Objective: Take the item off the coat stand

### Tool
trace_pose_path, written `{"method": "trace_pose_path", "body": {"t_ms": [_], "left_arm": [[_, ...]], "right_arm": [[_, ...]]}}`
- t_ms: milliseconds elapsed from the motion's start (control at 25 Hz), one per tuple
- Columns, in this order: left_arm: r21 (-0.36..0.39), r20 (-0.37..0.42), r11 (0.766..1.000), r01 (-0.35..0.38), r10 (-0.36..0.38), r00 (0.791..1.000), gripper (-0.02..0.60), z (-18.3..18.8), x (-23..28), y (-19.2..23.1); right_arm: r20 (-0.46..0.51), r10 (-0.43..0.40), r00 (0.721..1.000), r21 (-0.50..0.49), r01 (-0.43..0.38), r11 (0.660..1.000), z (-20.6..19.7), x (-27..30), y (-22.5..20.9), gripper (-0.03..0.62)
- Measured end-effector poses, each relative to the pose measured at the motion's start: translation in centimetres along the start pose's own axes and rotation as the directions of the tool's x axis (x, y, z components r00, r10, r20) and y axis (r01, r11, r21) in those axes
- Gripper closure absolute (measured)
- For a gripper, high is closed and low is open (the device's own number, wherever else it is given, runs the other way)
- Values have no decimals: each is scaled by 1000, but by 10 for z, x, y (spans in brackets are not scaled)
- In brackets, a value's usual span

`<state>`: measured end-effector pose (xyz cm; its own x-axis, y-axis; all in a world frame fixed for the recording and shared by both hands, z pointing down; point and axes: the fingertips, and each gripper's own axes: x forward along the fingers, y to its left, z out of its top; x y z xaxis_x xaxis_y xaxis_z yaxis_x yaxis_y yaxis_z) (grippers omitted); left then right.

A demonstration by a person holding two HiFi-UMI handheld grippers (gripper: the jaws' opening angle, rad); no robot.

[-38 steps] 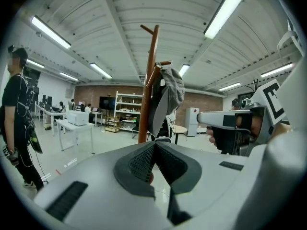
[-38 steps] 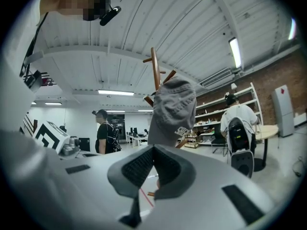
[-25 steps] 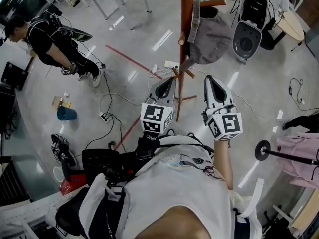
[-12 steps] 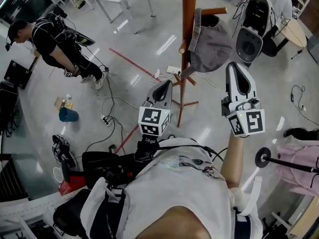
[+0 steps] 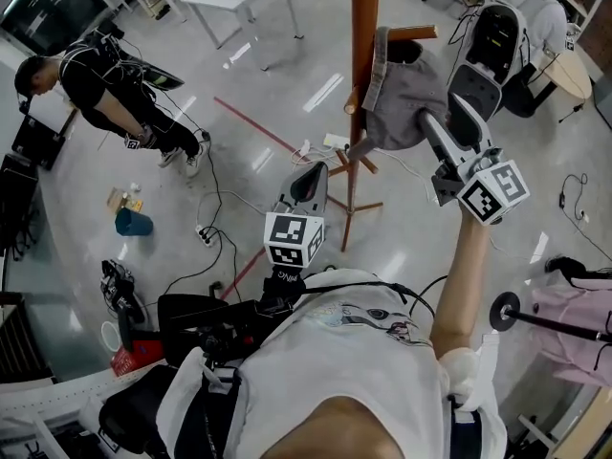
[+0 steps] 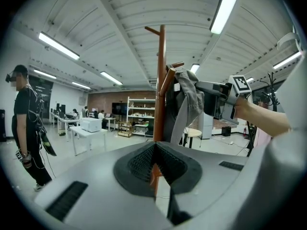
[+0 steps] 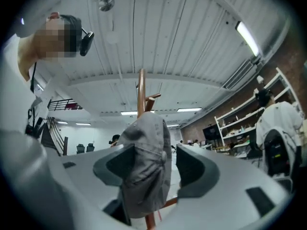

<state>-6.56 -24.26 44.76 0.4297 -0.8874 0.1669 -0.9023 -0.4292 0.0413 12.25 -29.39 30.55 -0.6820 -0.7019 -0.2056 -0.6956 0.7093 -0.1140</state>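
Observation:
A grey cap (image 5: pixel 406 89) hangs from a peg of the wooden coat stand (image 5: pixel 361 27). My right gripper (image 5: pixel 442 113) is raised to the cap's lower part and its jaws are opening. In the right gripper view the cap (image 7: pixel 146 162) hangs between the two spread pads of the right gripper (image 7: pixel 148 164); the left pad is close against the fabric and the right pad stands clear. My left gripper (image 5: pixel 308 172) is held low near the stand's base, shut and empty. The left gripper view shows the stand (image 6: pixel 160 80), the cap (image 6: pixel 189 99) and the left gripper (image 6: pixel 154 164) with its jaws together.
A person in black (image 5: pixel 105 75) stands at the far left. Cables and a power strip (image 5: pixel 206 228) lie on the floor by the stand's feet, near a blue cup (image 5: pixel 129 221). An office chair (image 5: pixel 492 46) is behind the stand, and pink fabric (image 5: pixel 574 304) hangs at the right.
My right gripper has risen and moved right up to the cap, and its jaws have gone from together to spread around it. The left gripper has barely moved.

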Motion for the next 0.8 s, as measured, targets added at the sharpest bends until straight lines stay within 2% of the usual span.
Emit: {"method": "trace_pose_path", "body": {"t_ms": [160, 280, 480, 800], "left_arm": [[-13, 16, 1000, -15, 15, 1000, 578, 5, 0, 3], [-14, 21, 1000, -23, 24, 999, 578, 9, 3, 5], [-12, 21, 1000, -21, 22, 1000, 578, 0, 4, 5], [-6, 22, 1000, -7, 7, 1000, 578, 2, 6, 3]], "right_arm": [[-32, 79, 996, 3, -79, 997, 0, 11, 5, 351], [-38, 101, 994, 6, -101, 995, 4, 15, 8, 528], [15, 93, 996, -27, -93, 995, 13, 9, 15, 543], [195, 24, 981, -93, -6, 996, 75, -14, 11, 546]]}}
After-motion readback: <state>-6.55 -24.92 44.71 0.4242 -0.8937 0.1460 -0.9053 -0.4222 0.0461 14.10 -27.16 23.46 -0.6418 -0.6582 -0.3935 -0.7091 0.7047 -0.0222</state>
